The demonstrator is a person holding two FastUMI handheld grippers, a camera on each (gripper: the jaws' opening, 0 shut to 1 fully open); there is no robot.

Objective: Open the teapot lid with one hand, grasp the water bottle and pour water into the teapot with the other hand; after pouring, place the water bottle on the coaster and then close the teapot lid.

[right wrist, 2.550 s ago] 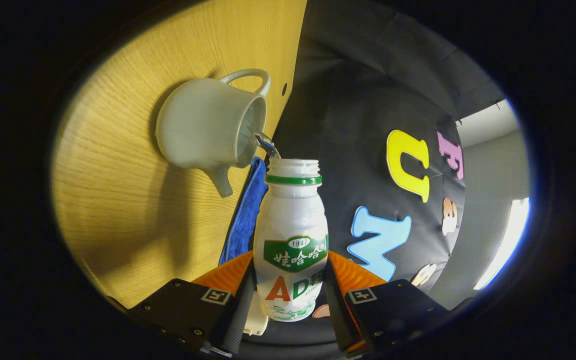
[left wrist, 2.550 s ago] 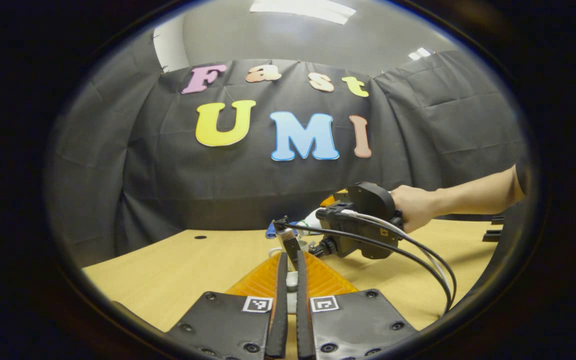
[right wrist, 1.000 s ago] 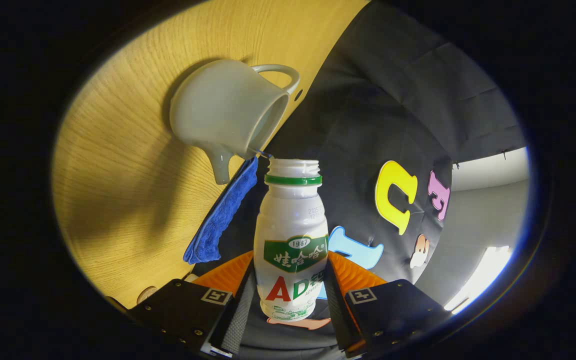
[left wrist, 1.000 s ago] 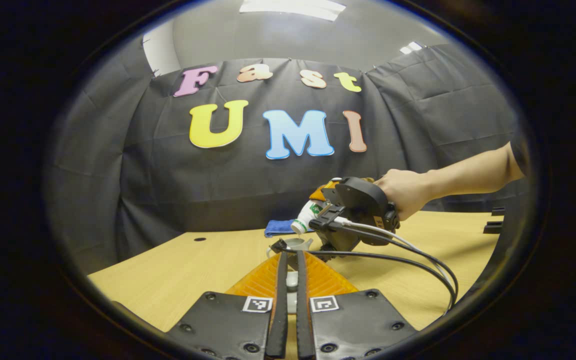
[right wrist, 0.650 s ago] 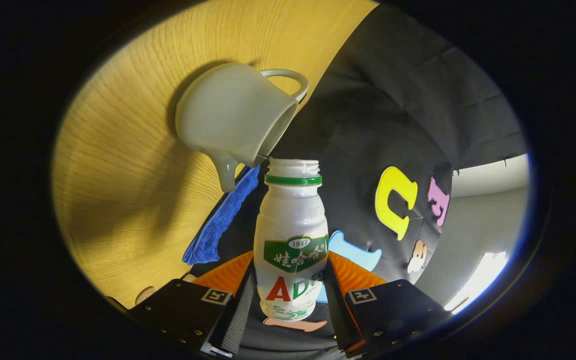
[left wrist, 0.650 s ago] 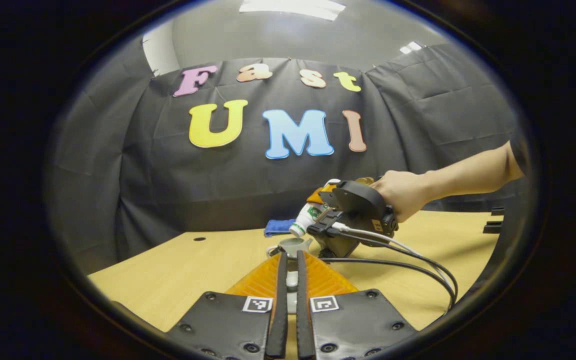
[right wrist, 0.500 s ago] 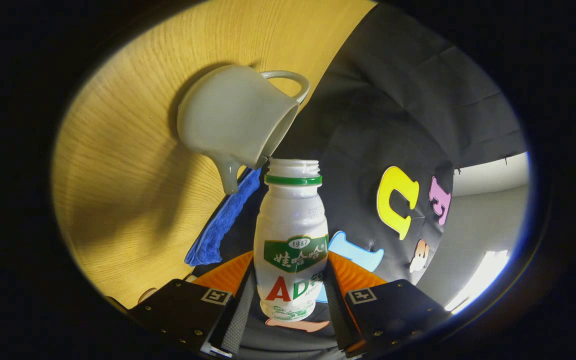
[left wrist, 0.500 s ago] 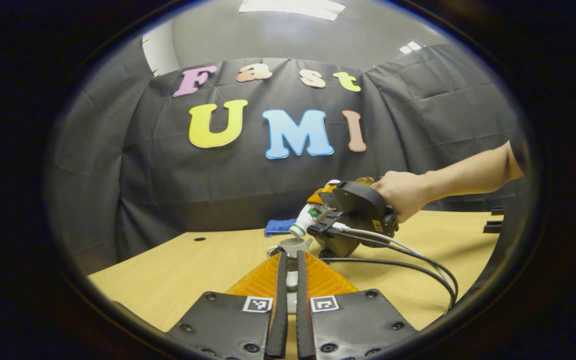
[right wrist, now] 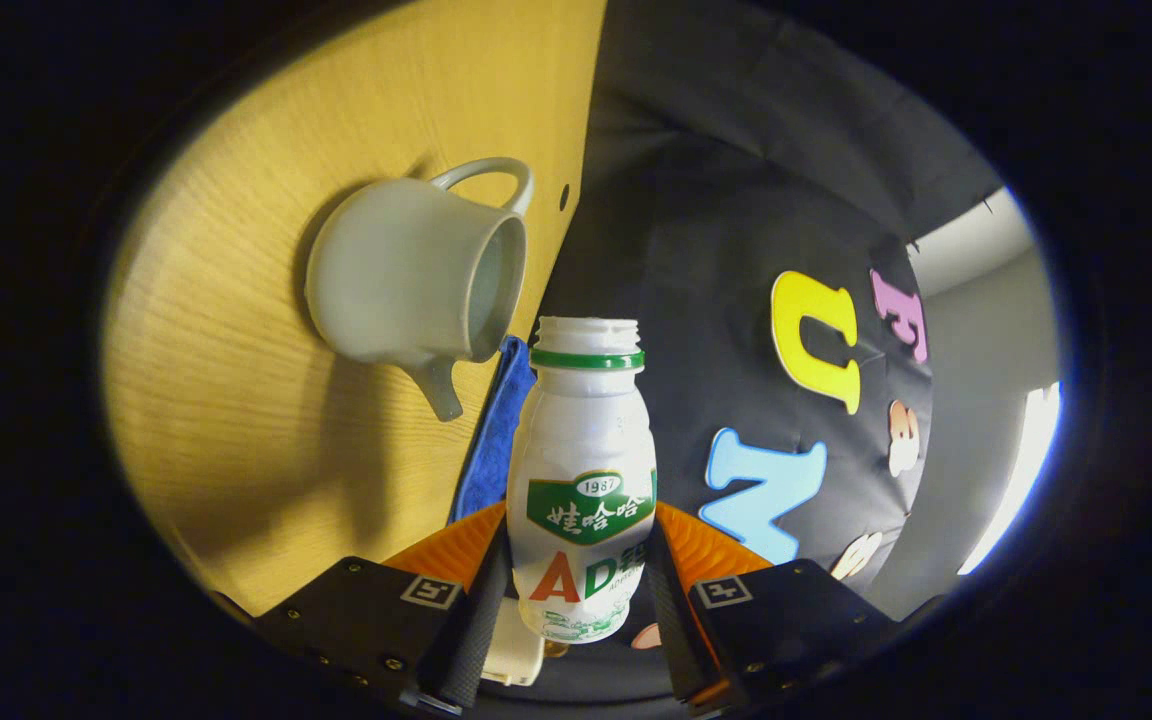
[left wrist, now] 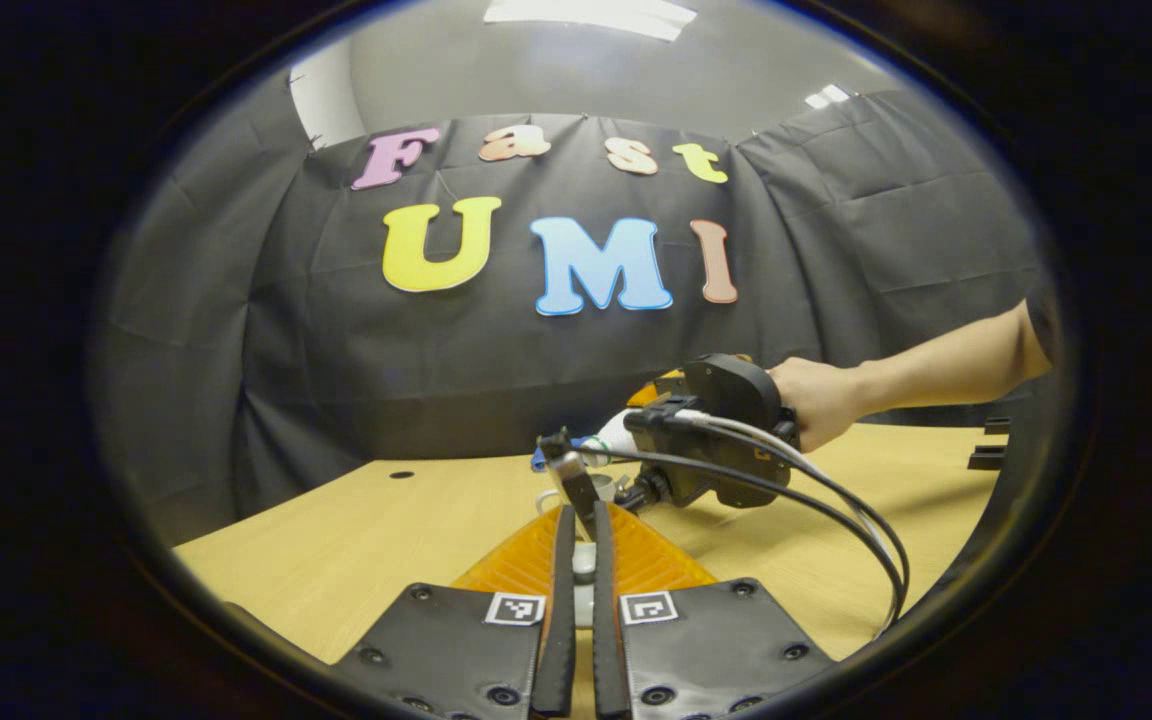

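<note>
Right gripper (right wrist: 576, 600): clamped on water bottle (right wrist: 581, 480), neck tipped beside open teapot (right wrist: 406, 275) on table (right wrist: 236, 420). Left gripper (left wrist: 576, 560): nearly closed, pinching small pale piece, presumably lid; right gripper view omits this.

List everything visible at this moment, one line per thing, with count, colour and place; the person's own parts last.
Teapot: one, pale grey-white, lid off, on the table beside the bottle's mouth.
Water bottle: one, white with green neck ring, uncapped, held in the right tongs.
Teapot lid: one, whitish, between the left tongs' fingers.
Cloth: one, blue, on the table behind the teapot.
Table: one, light wood.
Cables: two, black and white, trailing from the right tongs.
Left tongs: one.
Right tongs: one.
Hand: one, holding the right tongs.
</note>
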